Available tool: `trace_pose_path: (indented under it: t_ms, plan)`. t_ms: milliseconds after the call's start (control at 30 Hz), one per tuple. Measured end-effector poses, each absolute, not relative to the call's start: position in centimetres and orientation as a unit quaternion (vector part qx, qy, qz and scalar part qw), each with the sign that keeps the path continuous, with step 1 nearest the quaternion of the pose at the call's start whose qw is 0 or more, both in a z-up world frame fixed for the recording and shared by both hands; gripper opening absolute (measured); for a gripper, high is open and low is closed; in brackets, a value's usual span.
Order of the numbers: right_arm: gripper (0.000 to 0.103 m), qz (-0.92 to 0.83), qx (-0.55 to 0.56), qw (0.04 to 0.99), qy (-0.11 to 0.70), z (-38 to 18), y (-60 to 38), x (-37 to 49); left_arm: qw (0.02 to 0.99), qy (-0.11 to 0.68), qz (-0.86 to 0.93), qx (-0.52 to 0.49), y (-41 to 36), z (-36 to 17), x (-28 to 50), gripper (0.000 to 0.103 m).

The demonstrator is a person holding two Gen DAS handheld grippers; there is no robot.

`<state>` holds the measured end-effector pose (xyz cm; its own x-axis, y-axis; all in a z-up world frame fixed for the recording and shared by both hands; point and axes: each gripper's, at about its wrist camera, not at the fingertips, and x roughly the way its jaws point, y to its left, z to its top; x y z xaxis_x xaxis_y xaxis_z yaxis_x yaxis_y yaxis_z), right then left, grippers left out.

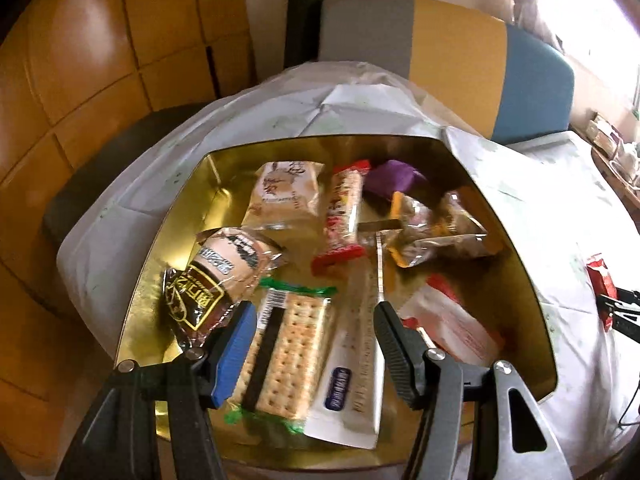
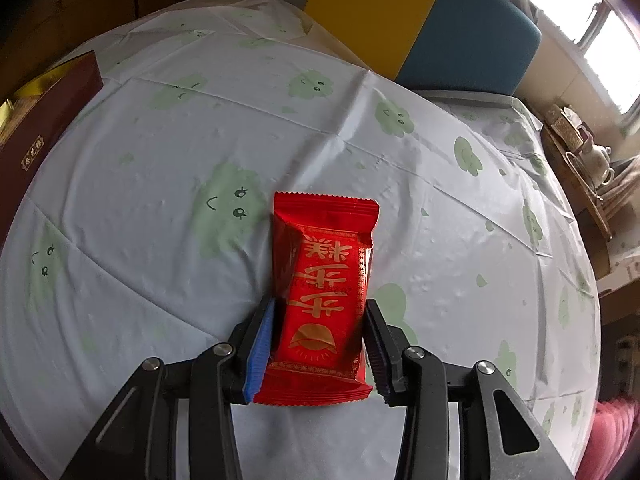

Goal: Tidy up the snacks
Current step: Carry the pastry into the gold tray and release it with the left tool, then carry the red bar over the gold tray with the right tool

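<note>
- Left gripper (image 1: 316, 344): jaws apart, nothing clenched; it hangs over the gold-lined box (image 1: 512, 248).
- Below its fingers lie a green-edged cracker pack (image 1: 288, 356) and a white wrapper (image 1: 352, 380) just beside it, at 6 o'clock in the box.
- Brown-labelled bun pack (image 1: 200, 304) at 8 o'clock; long red-ended bar (image 1: 342, 216) near centre; purple packet (image 1: 392, 180) at 1 o'clock.
- Right gripper (image 2: 320, 344): pads clenched on both sides of a red snack packet (image 2: 324, 288) with gold characters.
- Packet sits over the white tablecloth with green prints (image 2: 160, 160); whether it touches the cloth, cannot tell.
- Dark red box wall (image 2: 52, 116) at 10 o'clock in the right wrist view.
</note>
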<state>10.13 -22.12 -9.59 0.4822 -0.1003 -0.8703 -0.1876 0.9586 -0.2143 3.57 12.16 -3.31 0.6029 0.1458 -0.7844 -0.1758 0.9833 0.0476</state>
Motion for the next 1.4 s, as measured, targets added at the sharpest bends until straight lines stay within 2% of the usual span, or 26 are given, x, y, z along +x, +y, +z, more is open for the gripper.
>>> trace_pose_path:
  t_ms: [200, 400, 900, 1133, 1400]
  plan:
    - [0.043, 0.028, -0.132, 0.849, 0.512, -9.5, -22.4, 10.3, 0.899, 0.43, 0.078, -0.014, 11.1, -3.1, 2.7, 0.062]
    - [0.043, 0.042, -0.061, 0.837, 0.543, -9.2, -24.3, 11.0, 0.9, 0.429, 0.066, -0.024, 11.0, -3.2, 2.4, 0.062]
    - [0.041, 0.106, 0.038, 0.813, 0.571, -8.3, -23.5, 10.0, 0.899, 0.428, 0.073, -0.049, 12.7, -3.4, 1.8, 0.062]
    - [0.041, 0.165, 0.07, 0.82, 0.544, -5.8, -19.6, 9.5, 0.9, 0.422, 0.089, -0.06, 14.0, -3.3, 1.5, 0.062]
    - [0.041, 0.256, 0.05, 0.834, 0.487, 0.1, -10.4, 8.1, 0.907, 0.397, 0.119, -0.072, 16.3, -2.2, 0.5, 0.062]
